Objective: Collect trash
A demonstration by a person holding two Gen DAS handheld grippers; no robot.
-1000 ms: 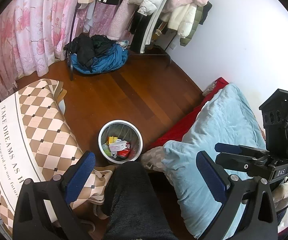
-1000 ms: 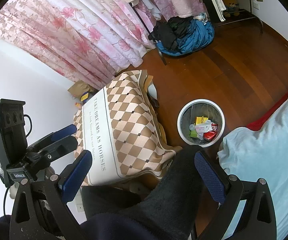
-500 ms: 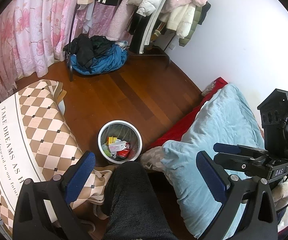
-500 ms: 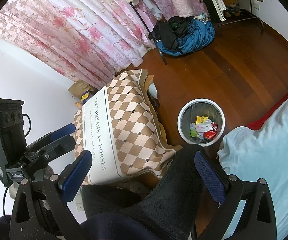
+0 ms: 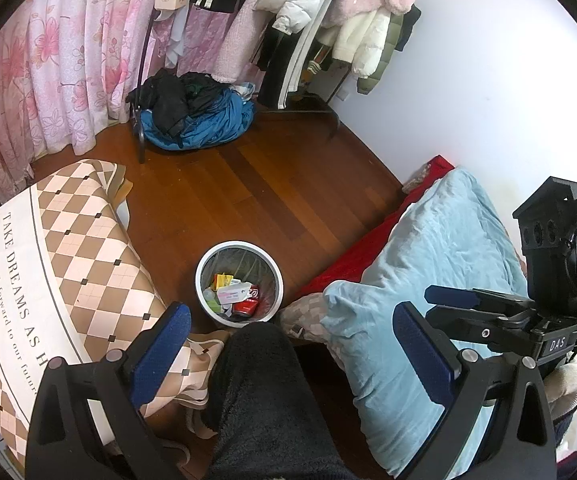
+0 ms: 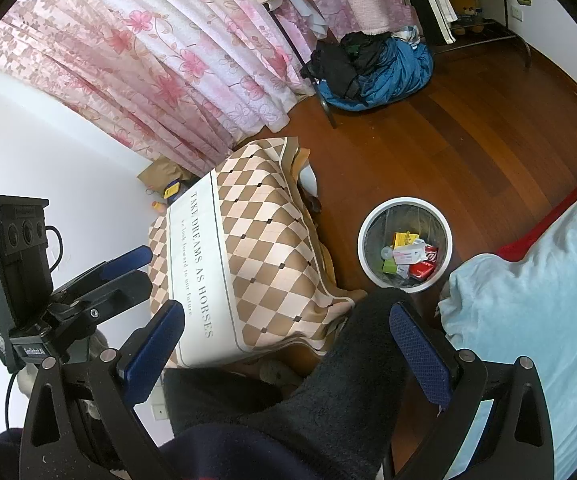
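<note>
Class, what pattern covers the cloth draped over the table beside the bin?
Brown and cream diamond checks on the cloth, with a white lettered band; clearest in the right wrist view.

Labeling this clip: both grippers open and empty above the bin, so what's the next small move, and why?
Probably pan a gripper to find loose trash. The left gripper and right gripper hold nothing, the trash bin already holds a red can and wrappers, and no litter shows on the wooden floor.

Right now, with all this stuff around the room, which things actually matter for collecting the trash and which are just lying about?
Part of the job:
- white trash bin on the floor
- trash inside it: red can, yellow wrapper, white paper
- left gripper and right gripper, both open and holding nothing

Just lying about:
- checkered tablecloth
- blue clothes pile
- light blue quilt
- pink curtains
</note>
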